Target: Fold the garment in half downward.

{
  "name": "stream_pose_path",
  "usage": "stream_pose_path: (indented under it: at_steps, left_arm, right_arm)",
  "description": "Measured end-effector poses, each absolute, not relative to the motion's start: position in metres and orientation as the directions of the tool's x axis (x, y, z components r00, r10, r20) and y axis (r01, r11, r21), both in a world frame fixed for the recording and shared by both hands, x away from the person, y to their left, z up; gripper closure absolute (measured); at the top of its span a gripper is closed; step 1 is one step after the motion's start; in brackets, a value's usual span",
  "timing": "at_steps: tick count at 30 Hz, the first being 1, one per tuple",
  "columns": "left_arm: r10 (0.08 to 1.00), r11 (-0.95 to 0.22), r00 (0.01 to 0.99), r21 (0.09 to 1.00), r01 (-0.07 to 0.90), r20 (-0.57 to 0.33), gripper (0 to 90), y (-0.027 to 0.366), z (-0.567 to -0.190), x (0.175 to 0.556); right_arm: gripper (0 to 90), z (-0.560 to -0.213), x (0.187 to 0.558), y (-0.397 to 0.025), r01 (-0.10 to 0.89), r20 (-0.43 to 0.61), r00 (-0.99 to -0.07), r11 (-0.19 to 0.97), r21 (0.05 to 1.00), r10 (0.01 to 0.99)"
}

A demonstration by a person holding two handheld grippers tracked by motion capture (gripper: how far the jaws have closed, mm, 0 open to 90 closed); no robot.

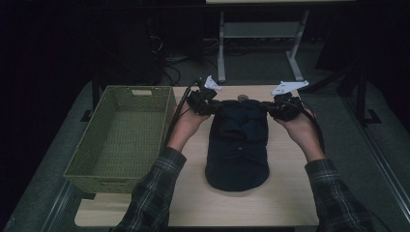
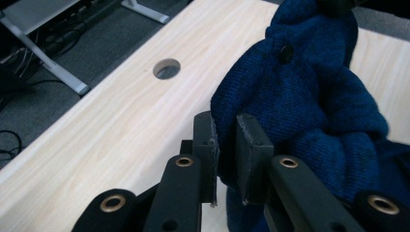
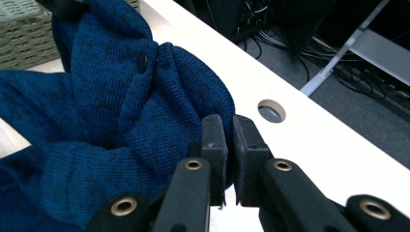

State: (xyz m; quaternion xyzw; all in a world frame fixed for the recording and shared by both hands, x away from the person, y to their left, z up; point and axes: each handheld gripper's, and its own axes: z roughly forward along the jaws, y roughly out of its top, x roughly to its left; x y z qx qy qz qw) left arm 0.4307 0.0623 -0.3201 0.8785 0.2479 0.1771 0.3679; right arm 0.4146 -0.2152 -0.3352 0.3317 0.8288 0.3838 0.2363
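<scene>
The dark blue knitted sweater (image 1: 237,150) lies folded in the middle of the pale wooden table (image 1: 285,193). At its far end, the left gripper (image 2: 226,145) and right gripper (image 3: 230,145) each pinch a corner of it tight. The green woven basket (image 1: 121,137) sits just left.

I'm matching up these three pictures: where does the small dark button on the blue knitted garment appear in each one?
High view: too small to tell; the blue knitted garment lies mid-table.
Left gripper view: button upper right, above the left claw.
Right gripper view: button upper left of centre.
Shared landmark: the round hole in the table.
</scene>
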Motion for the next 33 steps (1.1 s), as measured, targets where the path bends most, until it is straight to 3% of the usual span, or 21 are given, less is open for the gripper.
stream_pose_path:
  at_steps: [33]
  left_arm:
    - [0.495,-0.589,0.869,0.735,0.337,-0.002,78.0,0.087,-0.360,0.366]
  right_arm:
    - [81.3,-0.375,0.335,-0.216,0.363,-0.064,-0.743,0.481,0.798,0.666]
